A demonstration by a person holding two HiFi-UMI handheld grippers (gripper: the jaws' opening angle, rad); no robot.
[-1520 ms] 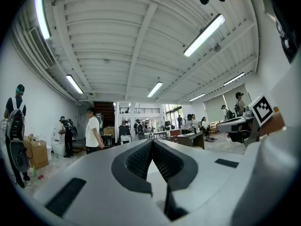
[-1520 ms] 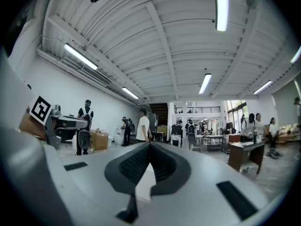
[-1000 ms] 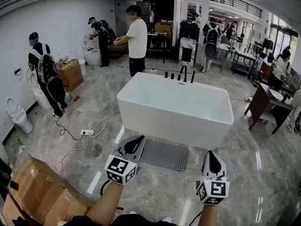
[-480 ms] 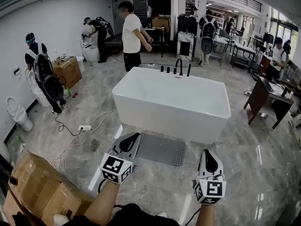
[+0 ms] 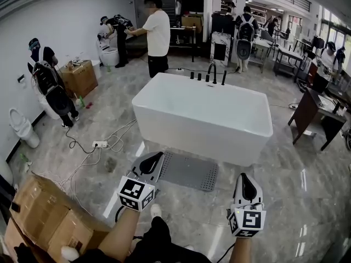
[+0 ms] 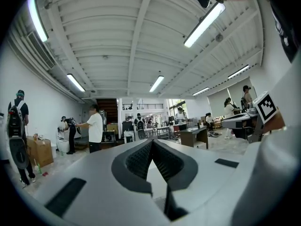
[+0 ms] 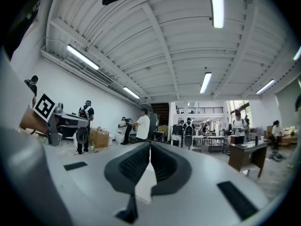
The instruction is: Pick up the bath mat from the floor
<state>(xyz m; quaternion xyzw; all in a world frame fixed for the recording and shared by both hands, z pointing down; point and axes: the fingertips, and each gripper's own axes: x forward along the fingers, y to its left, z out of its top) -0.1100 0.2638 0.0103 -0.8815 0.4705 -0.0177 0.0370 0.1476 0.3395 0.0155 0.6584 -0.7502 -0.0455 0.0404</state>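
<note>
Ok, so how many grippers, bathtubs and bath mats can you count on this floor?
grippers: 2 (left gripper, right gripper)
bathtub: 1
bath mat: 1
total: 4

Grey bath mat, white bathtub
</note>
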